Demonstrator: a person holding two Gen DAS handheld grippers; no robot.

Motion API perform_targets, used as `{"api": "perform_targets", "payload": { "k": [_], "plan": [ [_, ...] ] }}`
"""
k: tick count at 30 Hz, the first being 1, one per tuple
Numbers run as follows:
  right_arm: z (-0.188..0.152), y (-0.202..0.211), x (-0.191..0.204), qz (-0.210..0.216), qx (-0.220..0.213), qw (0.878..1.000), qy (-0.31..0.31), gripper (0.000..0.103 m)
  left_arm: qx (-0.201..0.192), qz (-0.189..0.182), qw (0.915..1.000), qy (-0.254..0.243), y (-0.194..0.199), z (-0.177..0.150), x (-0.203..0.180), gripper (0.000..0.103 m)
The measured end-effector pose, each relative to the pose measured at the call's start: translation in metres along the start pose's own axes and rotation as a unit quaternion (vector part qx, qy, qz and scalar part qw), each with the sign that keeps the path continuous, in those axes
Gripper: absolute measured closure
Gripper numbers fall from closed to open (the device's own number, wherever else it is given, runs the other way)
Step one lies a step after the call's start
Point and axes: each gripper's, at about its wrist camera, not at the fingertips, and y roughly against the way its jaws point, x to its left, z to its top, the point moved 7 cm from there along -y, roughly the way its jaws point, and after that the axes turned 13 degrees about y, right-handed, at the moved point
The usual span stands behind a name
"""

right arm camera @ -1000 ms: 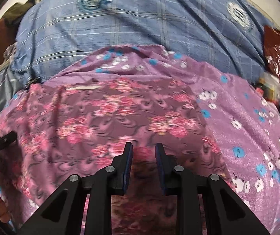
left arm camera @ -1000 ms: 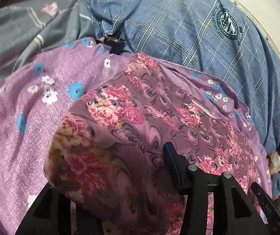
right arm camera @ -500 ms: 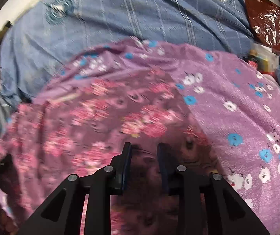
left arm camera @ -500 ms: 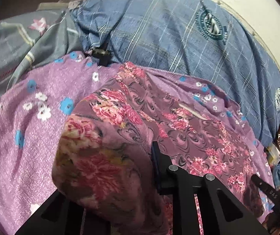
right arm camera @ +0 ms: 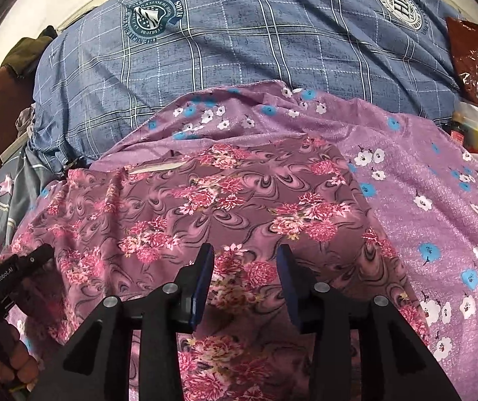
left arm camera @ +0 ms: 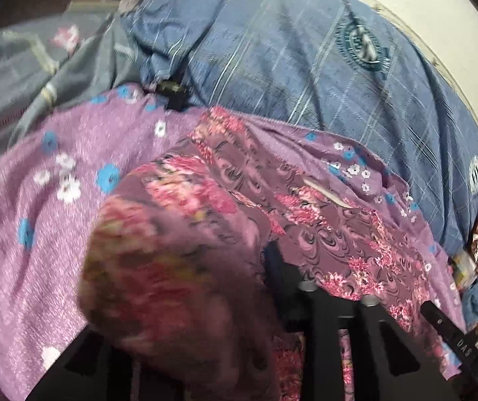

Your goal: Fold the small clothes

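A: In your left wrist view, what does your left gripper (left arm camera: pixel 239 267) have?

B: It's pinched narrow on a raised, blurred fold of the rose-print garment (left arm camera: pixel 332 234).

A: And your right wrist view?

B: Your right gripper (right arm camera: pixel 245 280) is opening above the garment (spread on the purple flowered cloth (right arm camera: pixel 439 193)), its pads clear of the fabric.

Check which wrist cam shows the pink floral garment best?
Right wrist: the pink floral garment lies sharp and spread across the frame. The left wrist view shows it partly, with a blurred bunch close to the lens.
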Motion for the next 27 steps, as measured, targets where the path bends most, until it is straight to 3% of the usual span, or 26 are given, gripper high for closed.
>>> {"api": "perform_targets", "payload": {
  "k": [11,27],
  "plan": [
    [-0.004,0.000,-0.031,-0.022,0.008,0.999,-0.033,0.063,-0.028,-0.017,0.9989,-0.034,0.013,-0.008,-0.015,0.087],
    [0.004,0.012,-0.035,-0.066,-0.010,0.998,0.003,0.063,-0.051,-0.044,0.9934,-0.093,0.032,-0.022,-0.045,0.088]
  ]
}}
